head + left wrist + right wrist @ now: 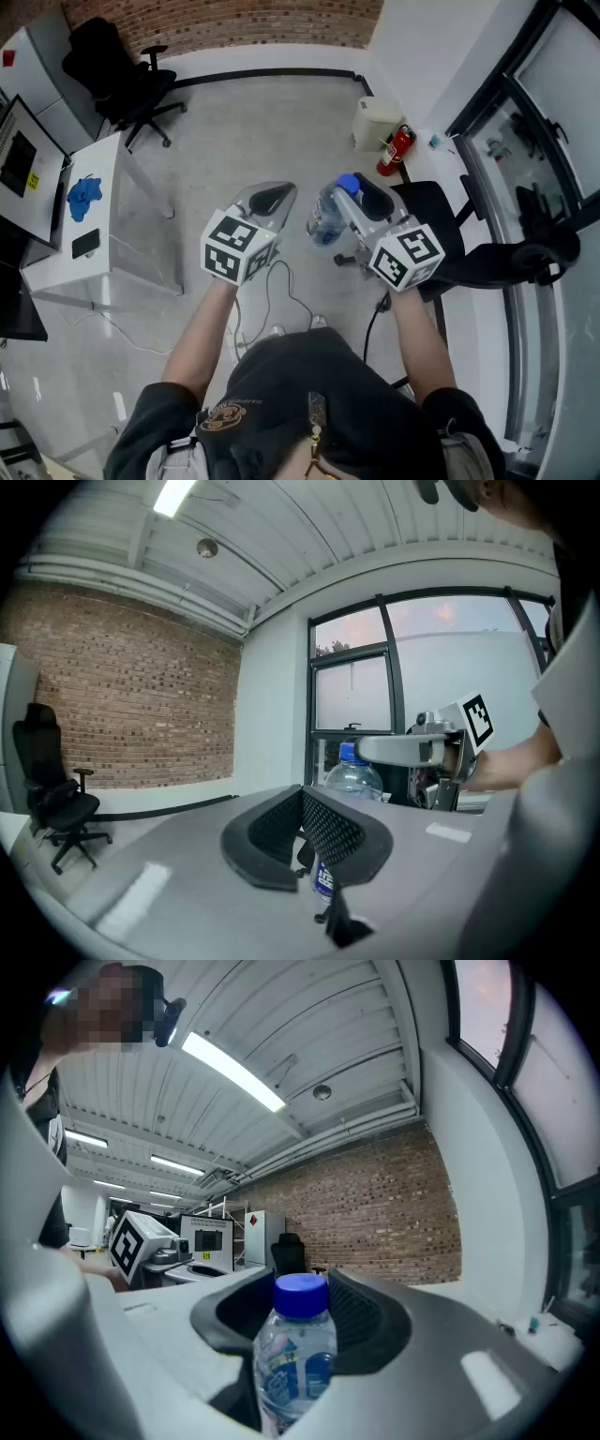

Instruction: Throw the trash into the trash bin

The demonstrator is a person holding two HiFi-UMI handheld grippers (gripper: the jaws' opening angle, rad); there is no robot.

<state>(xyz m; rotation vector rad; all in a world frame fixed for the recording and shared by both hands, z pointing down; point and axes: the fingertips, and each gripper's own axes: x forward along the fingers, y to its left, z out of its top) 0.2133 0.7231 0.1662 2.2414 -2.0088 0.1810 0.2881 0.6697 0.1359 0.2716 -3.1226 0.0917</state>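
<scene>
Head view overhead, gripper views facing inward, sharing bottle (326,217)

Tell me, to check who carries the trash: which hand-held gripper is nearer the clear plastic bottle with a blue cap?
Right. The right hand-held gripper clamps the clear plastic bottle; the left hand-held gripper is beside it, apart.

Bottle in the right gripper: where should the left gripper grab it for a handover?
Probably the lower body by the label, from the left side. The bottle is upright and the right gripper clamps it up near the blue cap, so the lower part hangs free, facing the left gripper.
</scene>
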